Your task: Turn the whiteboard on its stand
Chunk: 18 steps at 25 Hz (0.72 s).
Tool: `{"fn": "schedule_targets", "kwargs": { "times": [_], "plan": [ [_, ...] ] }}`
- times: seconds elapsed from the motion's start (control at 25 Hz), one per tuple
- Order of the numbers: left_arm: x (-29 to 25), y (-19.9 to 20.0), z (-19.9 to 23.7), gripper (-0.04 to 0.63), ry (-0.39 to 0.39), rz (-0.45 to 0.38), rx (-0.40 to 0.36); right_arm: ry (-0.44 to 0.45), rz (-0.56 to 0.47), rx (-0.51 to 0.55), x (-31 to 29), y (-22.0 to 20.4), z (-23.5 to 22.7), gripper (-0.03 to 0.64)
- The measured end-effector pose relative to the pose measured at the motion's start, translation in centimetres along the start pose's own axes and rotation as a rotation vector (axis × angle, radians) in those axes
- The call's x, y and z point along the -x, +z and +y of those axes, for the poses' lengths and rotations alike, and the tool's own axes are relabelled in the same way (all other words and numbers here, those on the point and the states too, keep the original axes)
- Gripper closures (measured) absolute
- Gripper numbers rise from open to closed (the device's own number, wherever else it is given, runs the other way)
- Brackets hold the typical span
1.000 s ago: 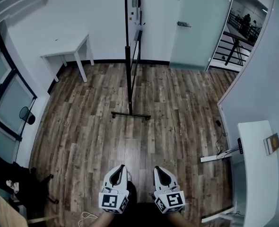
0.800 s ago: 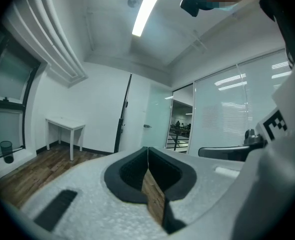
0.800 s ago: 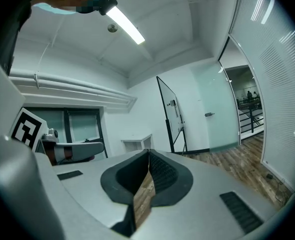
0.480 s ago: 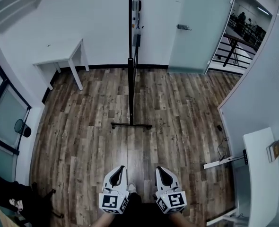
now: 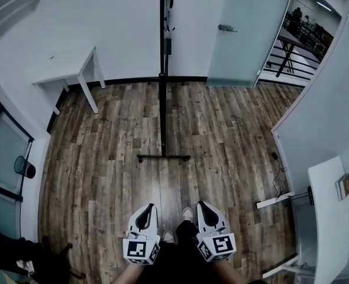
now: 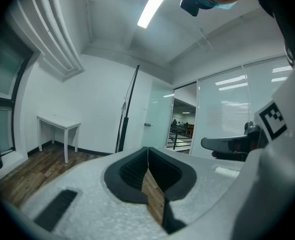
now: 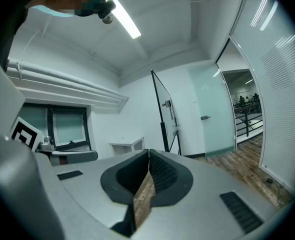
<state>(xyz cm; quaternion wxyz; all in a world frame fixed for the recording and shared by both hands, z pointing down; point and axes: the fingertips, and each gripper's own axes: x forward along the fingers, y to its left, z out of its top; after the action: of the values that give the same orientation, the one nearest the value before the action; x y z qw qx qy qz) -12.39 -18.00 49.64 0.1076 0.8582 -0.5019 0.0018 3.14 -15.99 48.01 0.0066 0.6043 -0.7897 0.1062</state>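
The tall black-framed whiteboard on its stand (image 5: 162,99) is seen edge-on on the brown plank floor (image 5: 103,158), its foot bar nearer the person than a second ago. The left gripper (image 5: 151,207) and right gripper (image 5: 200,205), side by side and well short of it, are both closed and empty. The person's shoes (image 5: 187,214) now show between them.
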Motion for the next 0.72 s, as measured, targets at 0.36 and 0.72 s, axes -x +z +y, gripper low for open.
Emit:
{"fn": "schedule_targets", "kwargs": {
  "times": [0.36, 0.72],
  "plan": [
    [-6.9, 0.5, 3.3, 0.577, -0.001, -0.006, -0.012, -0.001, -0.019, 0.002, -7.1, 0.5, -2.6, 0.603],
    [-16.7, 2.8, 5.4, 0.577, 0.006, -0.027, -0.026, 0.033, -0.032, 0.01, -14.9, 3.2, -6.2, 0.603]
  ]
}}
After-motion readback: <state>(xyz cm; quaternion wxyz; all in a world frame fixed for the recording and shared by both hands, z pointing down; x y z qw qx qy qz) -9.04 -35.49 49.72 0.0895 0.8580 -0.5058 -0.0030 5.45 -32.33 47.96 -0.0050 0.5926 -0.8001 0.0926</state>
